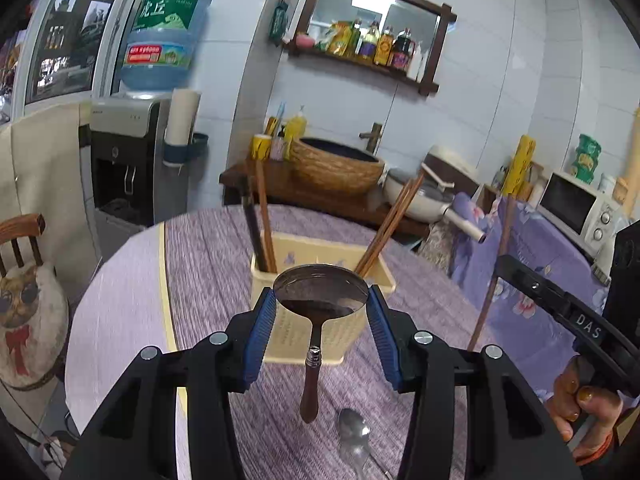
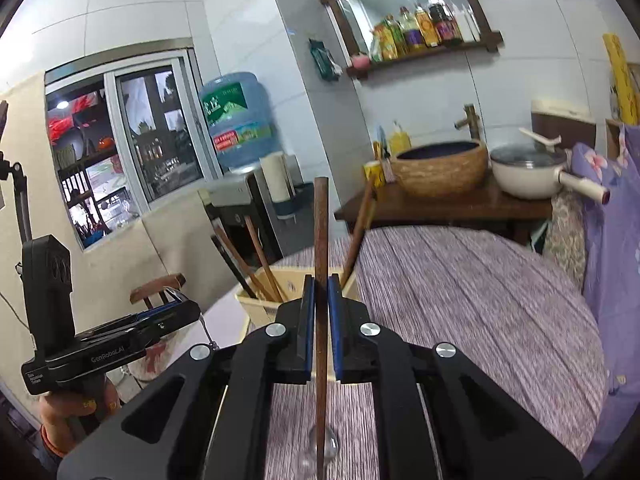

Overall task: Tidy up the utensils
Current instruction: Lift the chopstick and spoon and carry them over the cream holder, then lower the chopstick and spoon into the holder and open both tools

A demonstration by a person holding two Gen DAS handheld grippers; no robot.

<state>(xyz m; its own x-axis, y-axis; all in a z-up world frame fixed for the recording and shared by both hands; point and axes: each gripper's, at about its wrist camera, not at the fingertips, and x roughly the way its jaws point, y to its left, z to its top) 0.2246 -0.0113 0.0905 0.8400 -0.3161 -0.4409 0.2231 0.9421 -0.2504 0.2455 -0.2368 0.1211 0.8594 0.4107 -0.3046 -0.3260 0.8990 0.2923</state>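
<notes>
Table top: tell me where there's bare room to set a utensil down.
Bare cloth lies left of the yellow holder toward the table edge, and right of it, toward the purple floral fabric. It is crowded in front of the holder: a metal spoon lies there, beneath the left gripper and its ladle.

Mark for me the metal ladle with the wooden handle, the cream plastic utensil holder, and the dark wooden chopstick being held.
Metal ladle with wooden handle [image 1: 320,292], left wrist view, bowl.
Cream plastic utensil holder [image 1: 298,330], left wrist view, front wall.
Dark wooden chopstick [image 2: 321,232], right wrist view, upper shaft.

white tiled wall — window, wooden shelf.
</notes>
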